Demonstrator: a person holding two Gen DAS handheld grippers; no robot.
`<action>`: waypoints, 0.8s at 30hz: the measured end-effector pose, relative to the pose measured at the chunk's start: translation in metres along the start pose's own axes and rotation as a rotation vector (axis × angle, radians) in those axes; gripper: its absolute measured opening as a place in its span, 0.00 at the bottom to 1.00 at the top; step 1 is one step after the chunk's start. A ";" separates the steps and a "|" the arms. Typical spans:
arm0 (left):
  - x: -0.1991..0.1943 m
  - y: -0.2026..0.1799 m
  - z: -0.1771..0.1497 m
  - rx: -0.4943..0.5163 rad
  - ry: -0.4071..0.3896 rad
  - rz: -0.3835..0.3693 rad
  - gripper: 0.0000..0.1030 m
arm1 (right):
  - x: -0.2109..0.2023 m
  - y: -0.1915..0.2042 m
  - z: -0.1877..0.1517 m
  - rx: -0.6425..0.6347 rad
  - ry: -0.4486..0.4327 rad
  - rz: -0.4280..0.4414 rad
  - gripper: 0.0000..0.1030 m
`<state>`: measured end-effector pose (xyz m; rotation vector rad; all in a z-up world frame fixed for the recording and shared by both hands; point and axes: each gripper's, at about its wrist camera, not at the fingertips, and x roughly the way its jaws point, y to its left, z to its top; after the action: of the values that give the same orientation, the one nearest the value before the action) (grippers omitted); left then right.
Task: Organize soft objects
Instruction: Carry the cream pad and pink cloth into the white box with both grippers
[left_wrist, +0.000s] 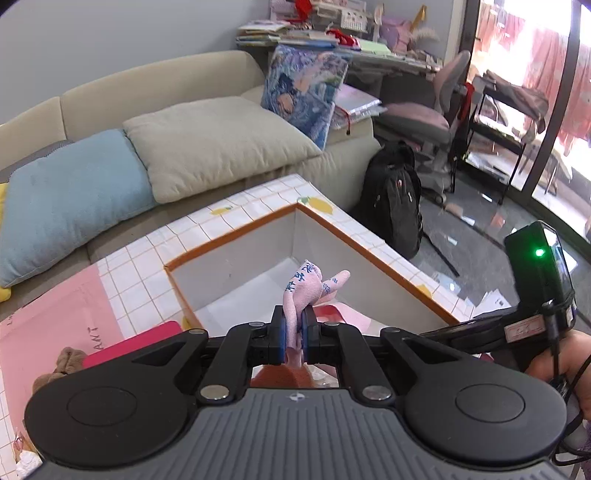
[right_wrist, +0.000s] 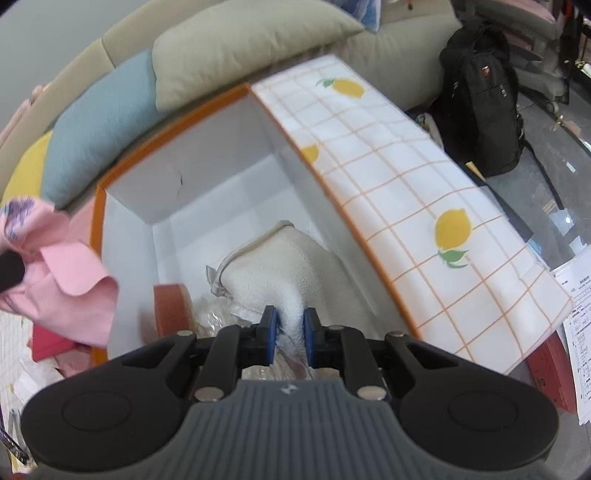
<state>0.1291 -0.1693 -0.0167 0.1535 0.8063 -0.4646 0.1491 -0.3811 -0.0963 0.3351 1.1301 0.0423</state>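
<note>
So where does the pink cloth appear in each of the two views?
Left wrist: the pink cloth is at centre, pinched in the left hand-held gripper.
Right wrist: the same cloth is at the left edge.
Shared landmark: the lemon-print storage box.

Pinks, creams and lemon checks
Pink printed cloth (left_wrist: 301, 291) with blue characters; cream fleecy fabric (right_wrist: 291, 273); orange-rimmed white storage box (right_wrist: 207, 173), yellow-lemon grid flap (right_wrist: 402, 192) right of centre.
</note>
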 end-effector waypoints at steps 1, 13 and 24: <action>0.002 -0.002 0.001 0.004 0.008 0.000 0.08 | 0.001 0.004 0.000 -0.035 0.002 -0.016 0.14; 0.030 -0.016 0.009 0.018 0.080 -0.009 0.08 | -0.017 0.012 -0.005 -0.199 0.003 -0.009 0.44; 0.088 -0.044 0.016 -0.045 0.198 -0.090 0.08 | -0.063 -0.009 -0.009 -0.204 -0.178 -0.062 0.43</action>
<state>0.1724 -0.2432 -0.0682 0.1235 1.0199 -0.5209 0.1124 -0.4006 -0.0470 0.1189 0.9499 0.0714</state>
